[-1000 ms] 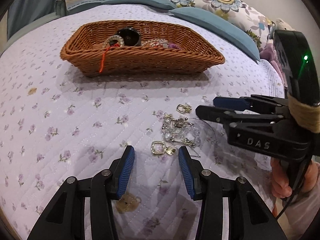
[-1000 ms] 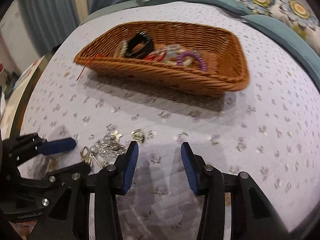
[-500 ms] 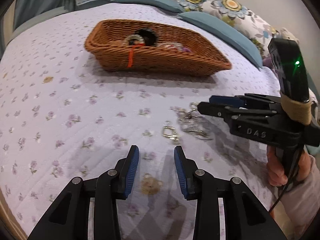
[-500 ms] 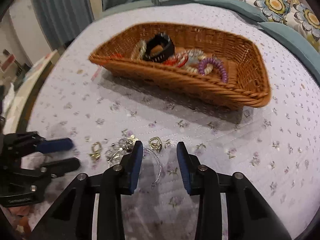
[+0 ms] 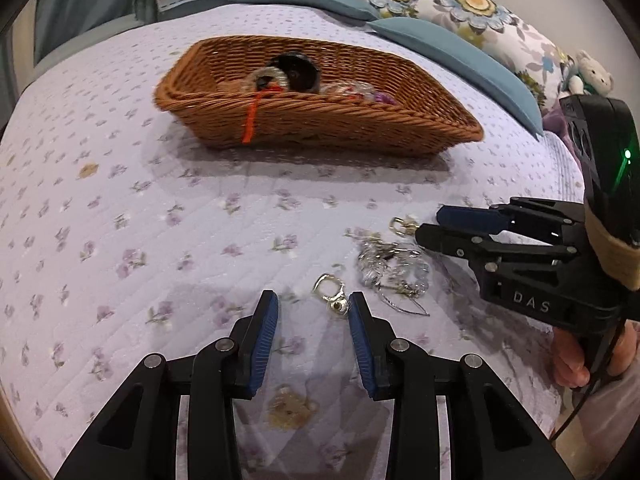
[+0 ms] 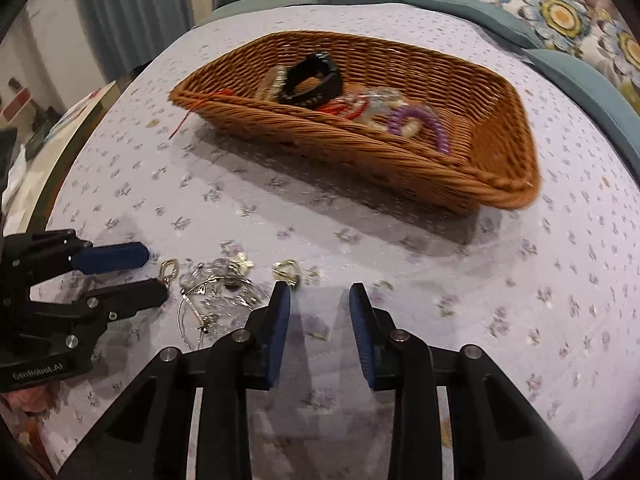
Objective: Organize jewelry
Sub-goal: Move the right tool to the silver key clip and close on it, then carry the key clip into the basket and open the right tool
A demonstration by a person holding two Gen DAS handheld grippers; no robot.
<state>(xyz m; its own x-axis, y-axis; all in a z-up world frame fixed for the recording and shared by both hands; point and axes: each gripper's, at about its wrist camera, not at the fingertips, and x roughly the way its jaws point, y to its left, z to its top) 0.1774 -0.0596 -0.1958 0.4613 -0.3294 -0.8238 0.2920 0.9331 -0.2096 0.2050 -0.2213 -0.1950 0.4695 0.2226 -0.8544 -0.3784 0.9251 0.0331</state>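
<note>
A tangle of silver and crystal jewelry [image 5: 392,268] [image 6: 220,288] lies on the lilac quilt. A gold earring [image 5: 330,292] lies at the tips of my left gripper [image 5: 312,308] [image 6: 154,274], just inside its right finger; the pads do not touch it and the gripper is open. Another gold earring [image 5: 402,226] [image 6: 288,270] sits just ahead of the left fingertip of my right gripper [image 6: 319,300] [image 5: 434,226], whose jaws are closing with nothing between them. The wicker basket [image 5: 320,120] [image 6: 360,140] farther back holds a black band [image 6: 312,80], a purple coil [image 6: 416,120] and bracelets.
A red cord [image 5: 250,120] hangs over the basket's near rim. Blue and flowered pillows [image 5: 440,12] line the bed's far side. A hand [image 5: 572,360] holds the right gripper's handle. The bed edge drops off at the left in the right wrist view.
Both grippers' jaws have narrowed. The left wrist view has shifted, so the gold earring that lay midway ahead of its tips now sits by its right fingertip.
</note>
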